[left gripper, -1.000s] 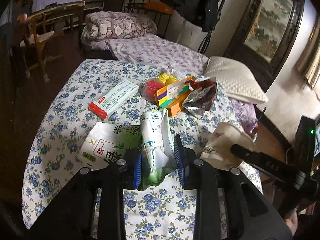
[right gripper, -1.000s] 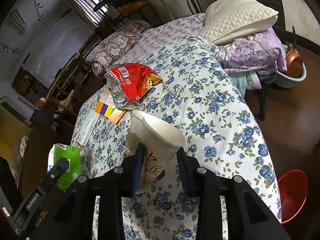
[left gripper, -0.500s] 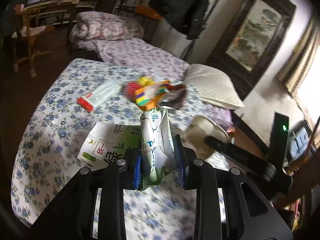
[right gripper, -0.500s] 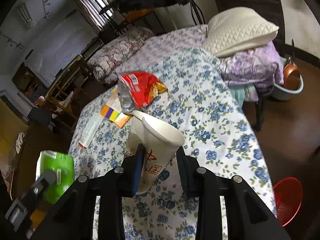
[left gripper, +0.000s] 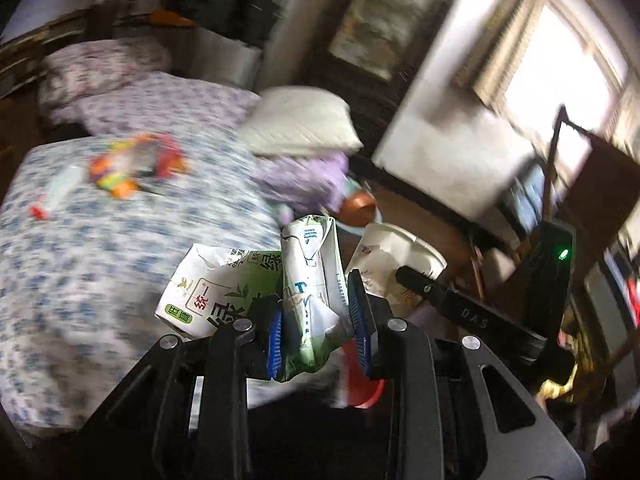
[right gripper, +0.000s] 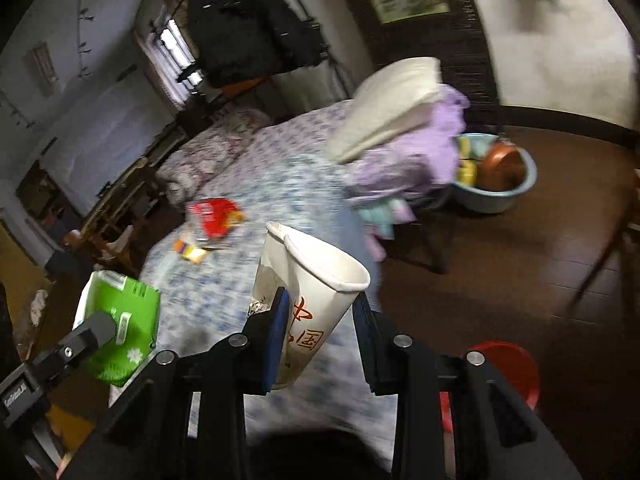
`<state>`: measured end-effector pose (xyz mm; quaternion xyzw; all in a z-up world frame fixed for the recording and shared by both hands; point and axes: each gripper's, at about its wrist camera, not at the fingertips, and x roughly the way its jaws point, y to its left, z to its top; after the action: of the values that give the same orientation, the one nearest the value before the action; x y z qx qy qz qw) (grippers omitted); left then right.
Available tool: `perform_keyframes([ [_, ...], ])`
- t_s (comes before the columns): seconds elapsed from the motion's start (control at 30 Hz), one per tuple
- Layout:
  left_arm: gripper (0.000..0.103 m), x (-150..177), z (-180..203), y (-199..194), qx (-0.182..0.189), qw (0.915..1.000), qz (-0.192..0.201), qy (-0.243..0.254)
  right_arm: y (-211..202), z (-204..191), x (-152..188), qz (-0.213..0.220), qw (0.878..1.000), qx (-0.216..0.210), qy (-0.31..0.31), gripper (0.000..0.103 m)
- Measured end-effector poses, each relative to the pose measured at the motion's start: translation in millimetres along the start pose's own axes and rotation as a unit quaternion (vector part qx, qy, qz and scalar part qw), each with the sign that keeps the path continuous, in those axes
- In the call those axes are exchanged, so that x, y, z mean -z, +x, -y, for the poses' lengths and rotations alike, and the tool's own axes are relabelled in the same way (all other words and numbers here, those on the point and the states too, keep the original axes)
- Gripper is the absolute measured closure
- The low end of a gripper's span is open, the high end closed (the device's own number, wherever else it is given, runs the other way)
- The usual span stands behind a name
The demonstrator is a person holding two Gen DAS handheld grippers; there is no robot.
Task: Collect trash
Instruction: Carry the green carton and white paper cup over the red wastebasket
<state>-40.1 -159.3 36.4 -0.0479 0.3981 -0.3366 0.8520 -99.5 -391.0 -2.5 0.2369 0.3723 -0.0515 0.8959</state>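
My left gripper [left gripper: 316,334] is shut on two crushed green-and-white drink cartons [left gripper: 310,284], held in the air past the bed's edge; they also show in the right wrist view [right gripper: 120,312]. My right gripper [right gripper: 320,338] is shut on a squashed white paper cup [right gripper: 310,284] with red characters, also seen in the left wrist view [left gripper: 394,252]. A red basket [right gripper: 508,364] stands on the floor below and right of the cup. A red snack bag [right gripper: 212,216], a colourful box [left gripper: 116,178] and a white-and-red box [left gripper: 54,196] lie on the floral bed [left gripper: 120,240].
A white pillow [right gripper: 392,100] and purple clothes [right gripper: 416,160] are piled at the bed's far right. A blue basin [right gripper: 500,188] with a copper pot sits on the brown floor [right gripper: 520,260]. A dark chair leg [right gripper: 600,264] stands at right.
Both grippers have lifted and swung right, off the bed toward the floor, still holding the cartons and the cup. The red basket has come closer in the right wrist view.
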Motion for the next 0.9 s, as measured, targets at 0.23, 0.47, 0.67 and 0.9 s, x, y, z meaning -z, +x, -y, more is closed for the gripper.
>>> perform_keyframes([
  [0.23, 0.073, 34.2, 83.7, 112.7, 0.014, 0.9904, -0.126, 0.055, -25.2, 118.7, 38.7, -0.018, 0.994, 0.094, 0.050, 0.070],
  [0.47, 0.073, 58.9, 134.4, 201.7, 0.017, 0.9731, -0.215, 0.080, 10.0, 195.4, 87.6, -0.078, 0.982, 0.120, 0.125, 0.070],
  [0.67, 0.073, 85.8, 132.9, 266.4, 0.031, 0.9554, -0.288, 0.060, 55.1, 224.6, 120.4, -0.128, 0.971, 0.132, 0.152, 0.070],
  [0.9, 0.073, 87.0, 118.1, 295.7, 0.021, 0.9504, -0.306, 0.053, 104.0, 235.1, 146.9, -0.178, 0.959, 0.145, 0.167, 0.071],
])
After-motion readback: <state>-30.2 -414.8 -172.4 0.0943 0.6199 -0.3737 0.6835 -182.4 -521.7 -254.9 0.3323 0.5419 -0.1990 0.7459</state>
